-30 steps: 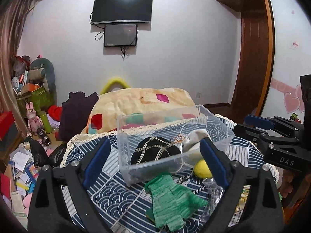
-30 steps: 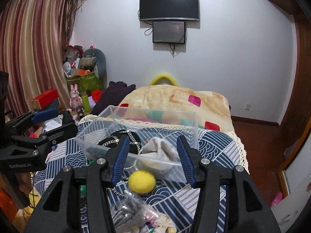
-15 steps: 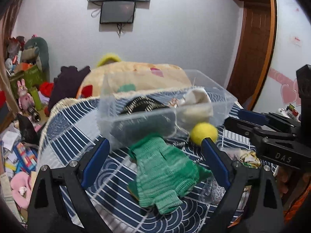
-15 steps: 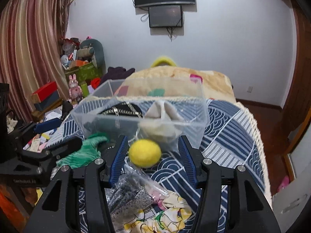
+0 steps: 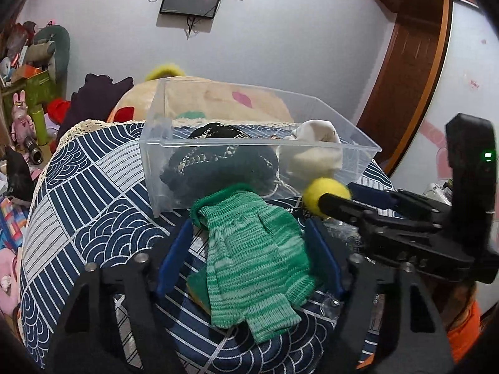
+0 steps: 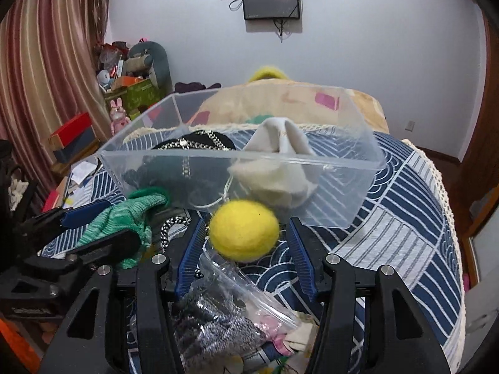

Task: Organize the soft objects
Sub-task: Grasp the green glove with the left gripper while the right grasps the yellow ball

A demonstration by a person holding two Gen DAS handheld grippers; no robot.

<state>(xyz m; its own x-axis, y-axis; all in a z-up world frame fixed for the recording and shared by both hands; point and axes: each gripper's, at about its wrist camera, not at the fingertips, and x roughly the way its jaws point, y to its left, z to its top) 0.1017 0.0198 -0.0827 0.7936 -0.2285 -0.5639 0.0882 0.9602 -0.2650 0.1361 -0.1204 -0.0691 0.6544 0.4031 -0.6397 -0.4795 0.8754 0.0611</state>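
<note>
A green knit glove [image 5: 252, 255] lies on the blue patterned cloth in front of a clear plastic bin [image 5: 249, 148]. My left gripper [image 5: 249, 237] is open with its fingers on either side of the glove. A yellow felt ball [image 6: 244, 230] lies just before the bin [image 6: 358, 168]. My right gripper [image 6: 244, 233] is open with its fingers on either side of the ball. The ball also shows in the left wrist view [image 5: 326, 194]. The bin holds a black item with a chain [image 5: 218, 155] and a cream cloth item [image 5: 313, 151].
A clear plastic bag of small items [image 6: 230, 311] lies under my right gripper. The table's cloth edge [image 6: 443, 187] drops off at the right. A bed with a beige blanket [image 5: 212, 99] stands behind. Clutter and toys [image 5: 28, 99] fill the floor at the left.
Both grippers have moved forward and down. The left fingers now straddle the green glove and have narrowed; the right fingers now straddle the yellow ball.
</note>
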